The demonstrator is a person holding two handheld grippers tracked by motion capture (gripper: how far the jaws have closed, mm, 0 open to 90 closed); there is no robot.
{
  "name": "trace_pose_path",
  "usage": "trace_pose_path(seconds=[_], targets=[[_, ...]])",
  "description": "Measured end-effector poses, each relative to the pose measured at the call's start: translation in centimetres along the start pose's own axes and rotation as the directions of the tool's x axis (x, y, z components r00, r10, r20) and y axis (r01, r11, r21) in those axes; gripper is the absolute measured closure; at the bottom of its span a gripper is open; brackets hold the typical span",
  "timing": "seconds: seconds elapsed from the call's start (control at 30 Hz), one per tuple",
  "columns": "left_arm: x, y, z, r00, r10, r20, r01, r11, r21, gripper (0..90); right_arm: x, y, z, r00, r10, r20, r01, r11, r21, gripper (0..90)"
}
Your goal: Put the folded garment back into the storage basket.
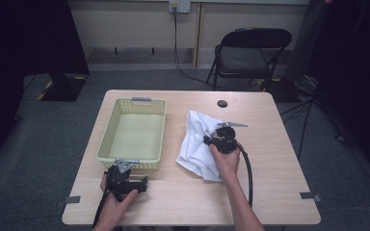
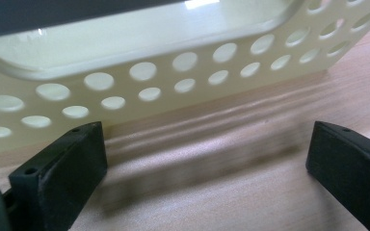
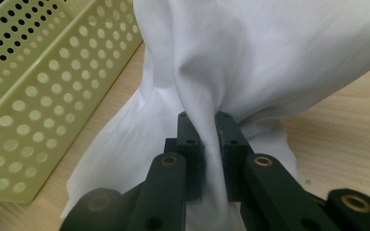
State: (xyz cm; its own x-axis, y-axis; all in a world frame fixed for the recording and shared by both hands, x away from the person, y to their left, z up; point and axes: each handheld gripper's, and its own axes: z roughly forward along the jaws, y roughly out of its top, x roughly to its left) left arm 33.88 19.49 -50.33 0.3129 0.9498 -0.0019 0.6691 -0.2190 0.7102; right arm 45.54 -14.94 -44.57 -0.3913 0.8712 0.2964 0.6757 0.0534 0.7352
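High view: left gripper (image 1: 134, 183) near table (image 1: 279, 192) edge, jaws spread wide w/ nothing between, just short of basket (image 1: 107, 144) near wall. Right gripper (image 1: 211, 140) mid-table, jaws pinching bunched fold of white cloth (image 1: 196, 139), which lies right of basket, gathered upward. Chair (image 1: 250, 53) beyond.

lighting and picture quality: dim room, lit table, soft close-ups

high view: table (image 1: 270, 159) evenly lit from above, surroundings falling to near black at both sides, picture slightly soft. left gripper view: basket (image 2: 183, 62) wall blurred, glare on its rim, smeared shadow across the wood. right gripper view: white cloth (image 3: 250, 57) bright, folds softly shaded, nearest jaw parts out of focus.
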Motion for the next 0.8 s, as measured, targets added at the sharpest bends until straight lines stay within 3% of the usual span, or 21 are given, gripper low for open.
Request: trace_pose_path(seconds=[0.8], targets=[[0.0,0.0,0.0,1.0000,0.000,0.000,0.000,1.0000,0.000,0.0,0.8,1.3,-3.0,0.9984,0.011,-0.056,-0.016,0.995,-0.097,83.3]])
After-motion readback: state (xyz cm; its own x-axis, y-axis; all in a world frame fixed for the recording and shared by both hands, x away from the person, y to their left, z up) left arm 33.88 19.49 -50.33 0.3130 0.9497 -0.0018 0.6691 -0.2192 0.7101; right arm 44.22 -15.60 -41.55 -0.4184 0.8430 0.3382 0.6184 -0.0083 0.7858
